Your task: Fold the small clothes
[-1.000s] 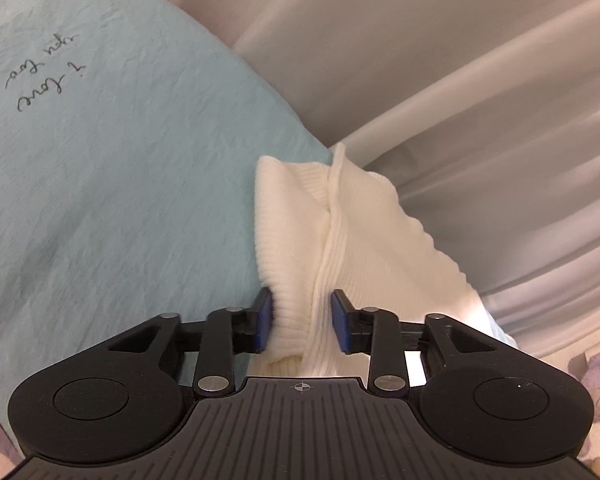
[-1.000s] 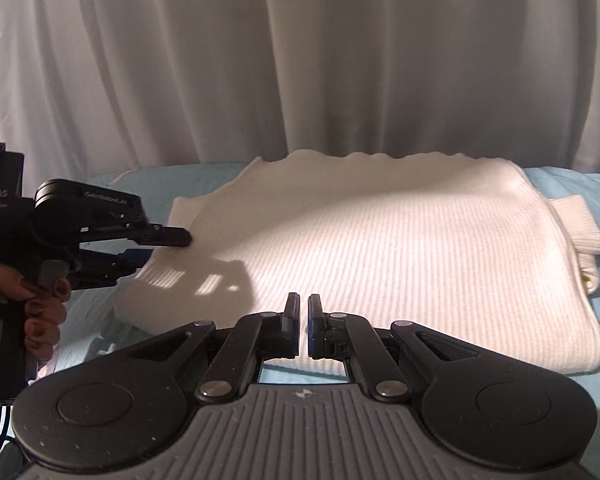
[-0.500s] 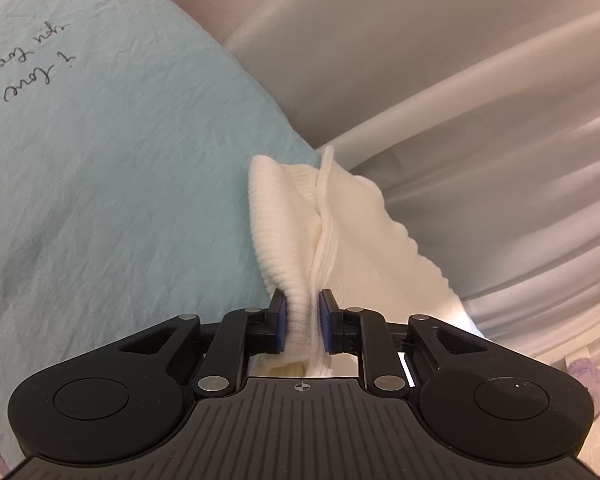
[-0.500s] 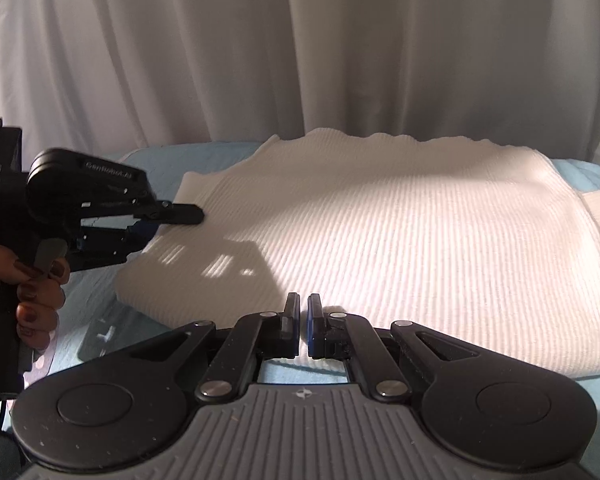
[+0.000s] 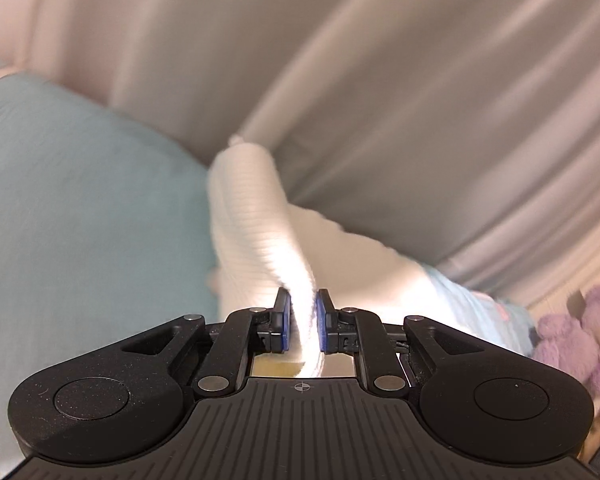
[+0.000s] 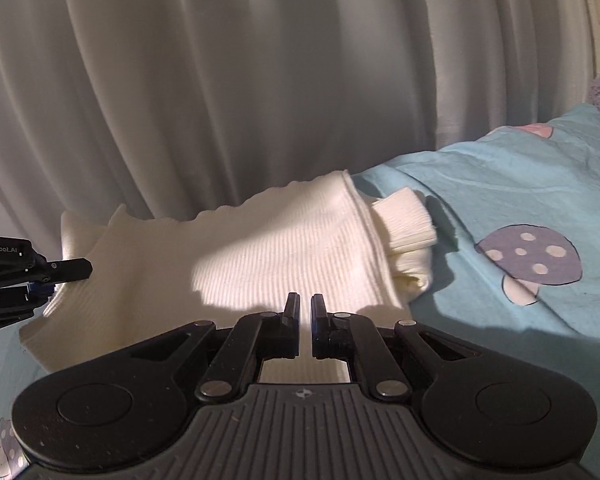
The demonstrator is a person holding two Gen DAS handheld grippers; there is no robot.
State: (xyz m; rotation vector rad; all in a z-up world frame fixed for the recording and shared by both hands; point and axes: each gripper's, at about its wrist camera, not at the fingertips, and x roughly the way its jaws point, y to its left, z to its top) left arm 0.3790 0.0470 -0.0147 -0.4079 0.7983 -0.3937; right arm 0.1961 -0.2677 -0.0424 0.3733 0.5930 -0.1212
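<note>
A cream ribbed knit sweater (image 6: 260,264) lies on the light blue bed sheet (image 6: 500,200); a cuff sticks out at its right side (image 6: 408,220). My left gripper (image 5: 303,320) is shut on the sweater's left edge (image 5: 256,232) and lifts it; the left wrist view is blurred. That gripper also shows in the right wrist view (image 6: 40,276) at the sweater's left corner. My right gripper (image 6: 305,312) hovers at the sweater's near edge with its jaws a narrow gap apart; whether it pinches fabric I cannot tell.
White curtains (image 6: 260,80) hang right behind the bed. A purple plush toy (image 5: 572,336) sits at the far right. The sheet carries a mushroom print (image 6: 532,256).
The left gripper closed on the sweater's edge and lifted it, swinging fast. The right gripper moved to the right along the near edge, and its jaws parted slightly.
</note>
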